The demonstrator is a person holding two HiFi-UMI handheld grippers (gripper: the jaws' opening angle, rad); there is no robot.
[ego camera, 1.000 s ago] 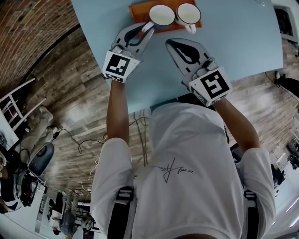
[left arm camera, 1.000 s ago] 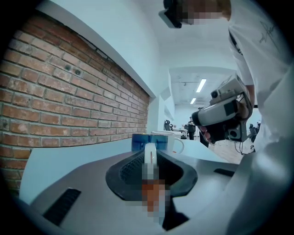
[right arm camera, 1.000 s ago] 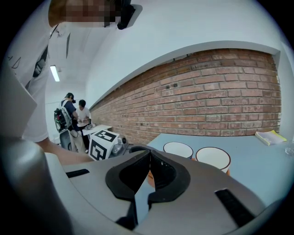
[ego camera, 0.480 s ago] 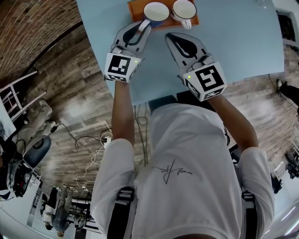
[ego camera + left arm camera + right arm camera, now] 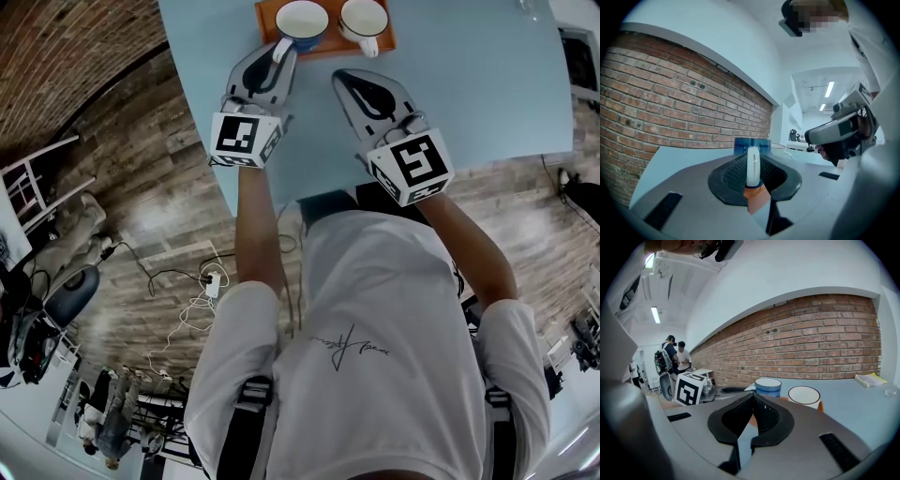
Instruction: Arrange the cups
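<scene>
A blue cup (image 5: 302, 19) with a white inside and a white cup (image 5: 364, 19) stand side by side on an orange tray (image 5: 266, 17) at the far side of the light blue table (image 5: 469, 84). My left gripper (image 5: 278, 54) is shut on the blue cup's white handle (image 5: 753, 166), and the blue cup (image 5: 751, 144) shows just behind the jaws. My right gripper (image 5: 349, 81) rests on the table in front of the tray, shut and empty, a short way from the white cup (image 5: 804, 395) and blue cup (image 5: 768, 386).
The table's near edge (image 5: 309, 192) lies right against the person's body, with wooden floor to the left. A small book (image 5: 869, 379) lies far right on the table. A brick wall (image 5: 811, 348) stands behind it. People stand in the background at left (image 5: 675, 359).
The left gripper has swung a little about the handle, and the blue cup has shifted slightly left, away from the white cup. The right gripper has stayed put.
</scene>
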